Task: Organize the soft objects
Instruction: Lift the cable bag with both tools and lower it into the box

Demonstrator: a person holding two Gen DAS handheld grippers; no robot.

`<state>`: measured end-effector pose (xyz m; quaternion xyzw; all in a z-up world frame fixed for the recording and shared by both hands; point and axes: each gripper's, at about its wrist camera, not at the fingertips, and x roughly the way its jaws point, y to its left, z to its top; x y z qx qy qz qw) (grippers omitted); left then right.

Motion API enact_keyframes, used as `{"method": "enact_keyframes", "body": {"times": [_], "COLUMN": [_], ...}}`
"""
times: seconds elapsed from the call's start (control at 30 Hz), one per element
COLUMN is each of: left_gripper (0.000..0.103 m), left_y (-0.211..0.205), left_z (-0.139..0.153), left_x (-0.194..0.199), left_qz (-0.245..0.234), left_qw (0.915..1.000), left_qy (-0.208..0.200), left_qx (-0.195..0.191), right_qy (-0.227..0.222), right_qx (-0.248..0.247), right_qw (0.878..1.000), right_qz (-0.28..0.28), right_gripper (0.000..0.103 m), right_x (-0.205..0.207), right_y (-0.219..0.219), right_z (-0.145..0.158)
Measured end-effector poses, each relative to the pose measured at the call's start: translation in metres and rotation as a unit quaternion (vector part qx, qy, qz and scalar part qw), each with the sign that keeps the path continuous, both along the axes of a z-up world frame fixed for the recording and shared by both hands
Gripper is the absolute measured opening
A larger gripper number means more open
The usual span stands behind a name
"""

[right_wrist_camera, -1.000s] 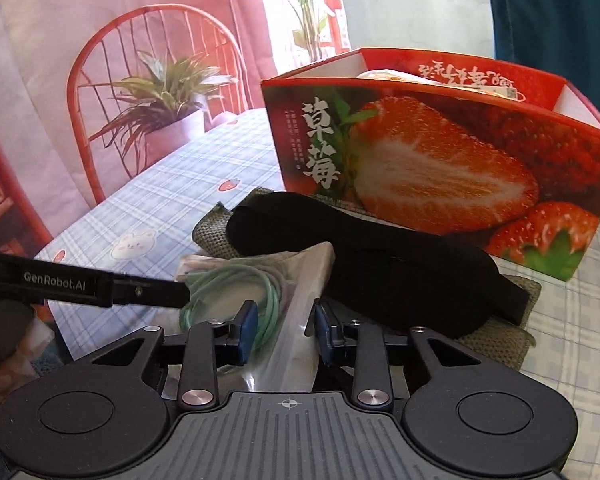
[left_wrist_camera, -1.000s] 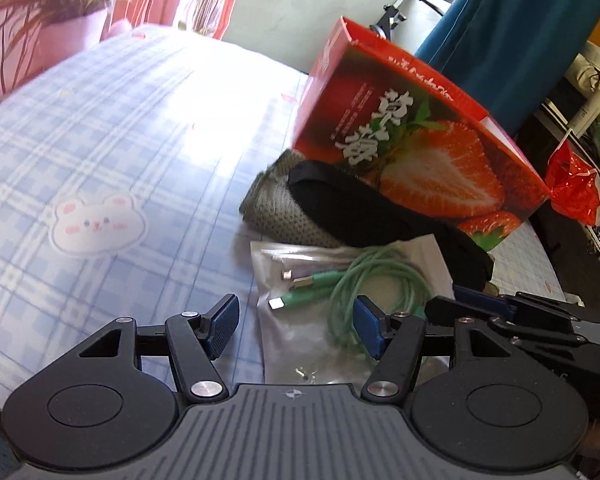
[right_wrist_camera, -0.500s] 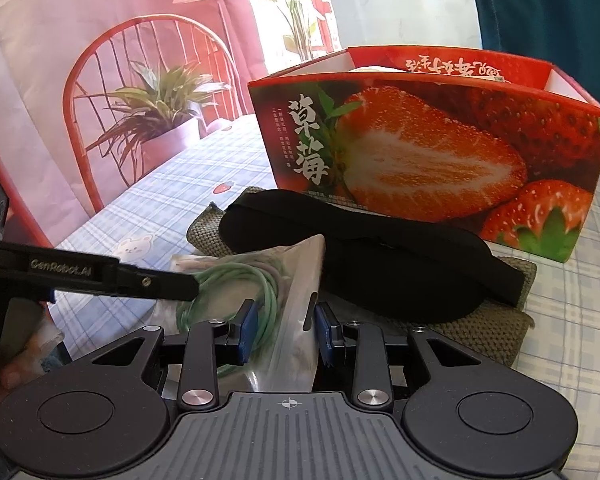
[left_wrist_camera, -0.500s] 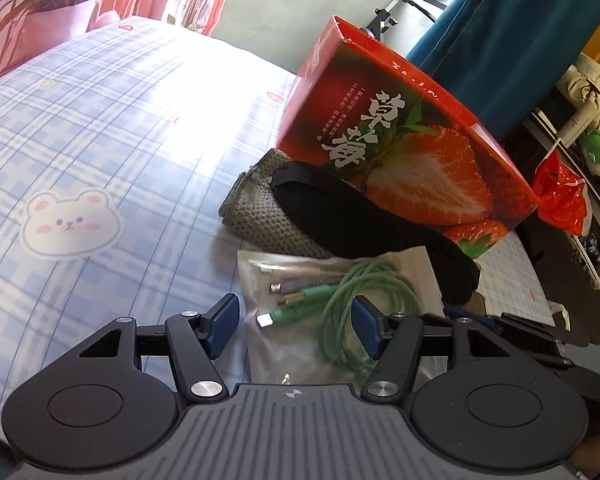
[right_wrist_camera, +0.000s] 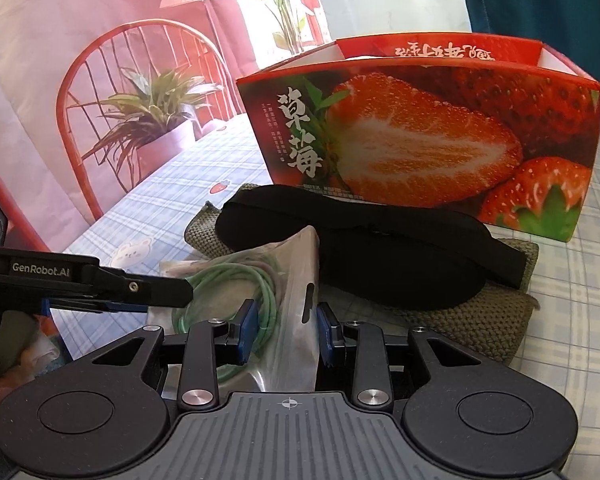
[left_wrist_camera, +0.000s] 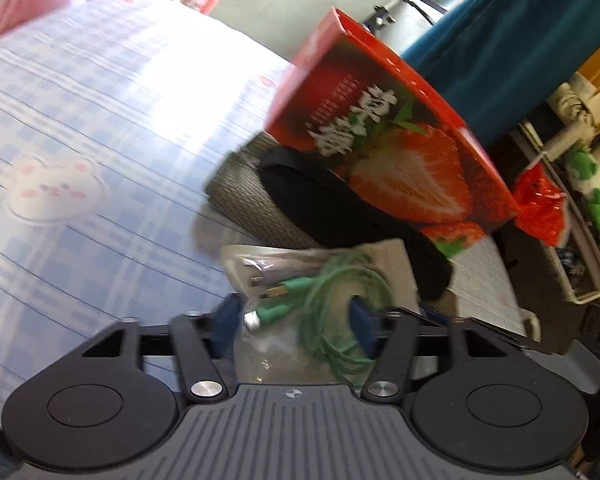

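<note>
Pinching cable bag (right_wrist_camera: 296, 300) upright with right gripper (right_wrist_camera: 286, 326), near side of strawberry box (right_wrist_camera: 420, 136); left gripper (left_wrist_camera: 292, 326) closing around bag, pads not yet pressing, I judge, to share grip.

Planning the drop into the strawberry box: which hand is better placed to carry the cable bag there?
Probably the right gripper: its jaws stand around the cable bag, facing the strawberry box. The left gripper is only closing around the bag.

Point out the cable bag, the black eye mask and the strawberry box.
cable bag (right_wrist_camera: 296, 280), right wrist view, on its clear upper flap.
black eye mask (right_wrist_camera: 380, 248), right wrist view, on its padded middle.
strawberry box (right_wrist_camera: 420, 140), right wrist view, on its printed front wall.
</note>
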<state>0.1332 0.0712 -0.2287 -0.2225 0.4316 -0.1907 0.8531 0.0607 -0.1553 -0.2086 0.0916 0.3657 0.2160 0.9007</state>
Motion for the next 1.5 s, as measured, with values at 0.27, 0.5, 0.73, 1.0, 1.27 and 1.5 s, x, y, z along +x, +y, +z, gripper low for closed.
{"method": "enact_keyframes", "body": {"times": [0.27, 0.5, 0.73, 1.0, 1.27, 1.5], "left_gripper": [0.038, 0.038, 0.038, 0.038, 0.038, 0.038], "left_y": [-0.007, -0.013, -0.027, -0.041, -0.047, -0.051], "left_z": [0.012, 0.040, 0.077, 0.116, 0.143, 0.148], "left_x": [0.001, 0.012, 0.032, 0.059, 0.093, 0.127], "left_qz": [-0.036, -0.045, -0.061, -0.070, -0.073, -0.076], "left_qw": [0.9985, 0.9955, 0.9902, 0.9819, 0.9769, 0.9761], "left_qy": [-0.042, -0.083, -0.125, -0.175, -0.200, -0.202], "left_qx": [0.003, 0.007, 0.010, 0.018, 0.021, 0.025], "right_qy": [-0.021, -0.058, -0.099, -0.128, -0.143, -0.138], "right_qx": [-0.004, -0.010, -0.017, -0.020, -0.033, -0.046], "right_qw": [1.000, 0.998, 0.995, 0.991, 0.988, 0.989], "right_qz": [-0.003, -0.012, -0.027, -0.040, -0.040, -0.039], "right_gripper": [0.027, 0.027, 0.027, 0.026, 0.026, 0.026], "right_x": [-0.001, 0.005, 0.019, 0.041, 0.074, 0.110], "right_y": [-0.002, -0.007, -0.021, -0.037, -0.036, -0.037], "right_z": [0.010, 0.035, 0.066, 0.098, 0.123, 0.132]}}
